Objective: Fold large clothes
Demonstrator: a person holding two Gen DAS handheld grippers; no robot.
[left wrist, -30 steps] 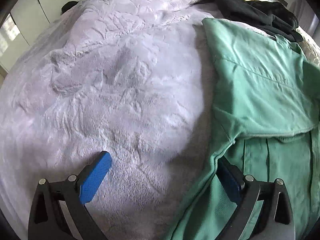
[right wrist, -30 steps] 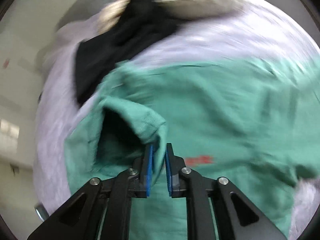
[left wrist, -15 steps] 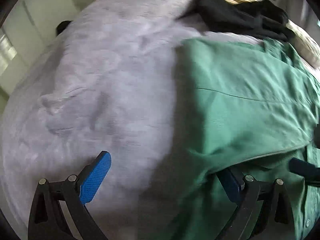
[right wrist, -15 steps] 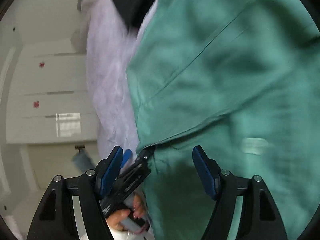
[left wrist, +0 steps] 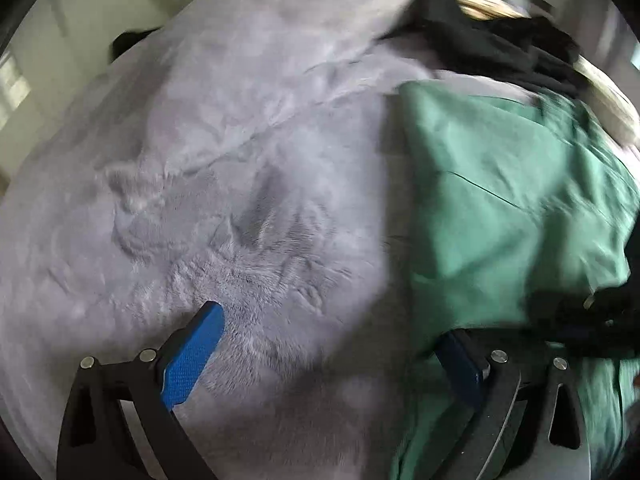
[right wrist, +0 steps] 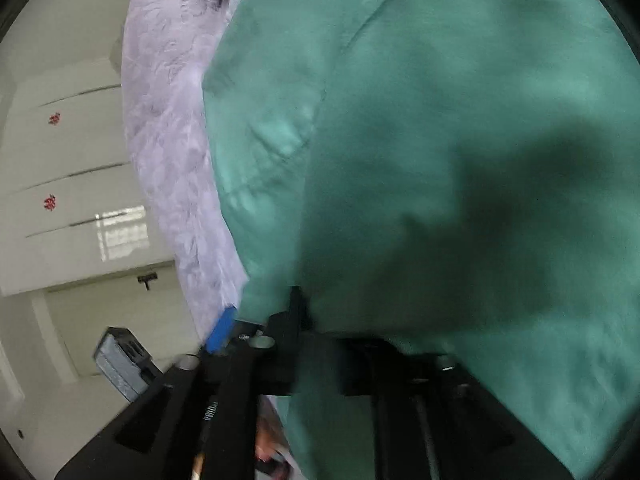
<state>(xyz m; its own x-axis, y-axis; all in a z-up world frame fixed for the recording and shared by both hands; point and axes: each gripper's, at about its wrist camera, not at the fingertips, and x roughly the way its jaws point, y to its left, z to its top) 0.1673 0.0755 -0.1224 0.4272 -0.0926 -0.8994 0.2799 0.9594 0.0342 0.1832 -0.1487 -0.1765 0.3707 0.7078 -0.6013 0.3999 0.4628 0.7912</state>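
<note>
A large green garment (left wrist: 500, 208) lies on a lilac fleece blanket (left wrist: 240, 200), and it fills most of the right wrist view (right wrist: 440, 160). My left gripper (left wrist: 326, 360) stands wide open at the garment's near left edge. One finger is over the blanket and the other is tucked under the green hem, with nothing pinched. My right gripper (right wrist: 316, 324) sits close beside it and shows as a dark blur (left wrist: 580, 316) in the left wrist view. Its jaws are closing. Green cloth drapes over the fingers and hides the pads, so I cannot tell whether cloth is between them.
Black clothes (left wrist: 500, 44) are heaped at the far end of the bed beside a pale cushion edge (left wrist: 600, 80). White cabinet doors (right wrist: 60, 160) and a grey box (right wrist: 120, 364) on the floor lie past the bed's left side.
The right gripper left the sleeve cuff, swung down to the near hem beside the left gripper, opened wide, and is now covered by cloth. The left gripper stayed open and shifted a little.
</note>
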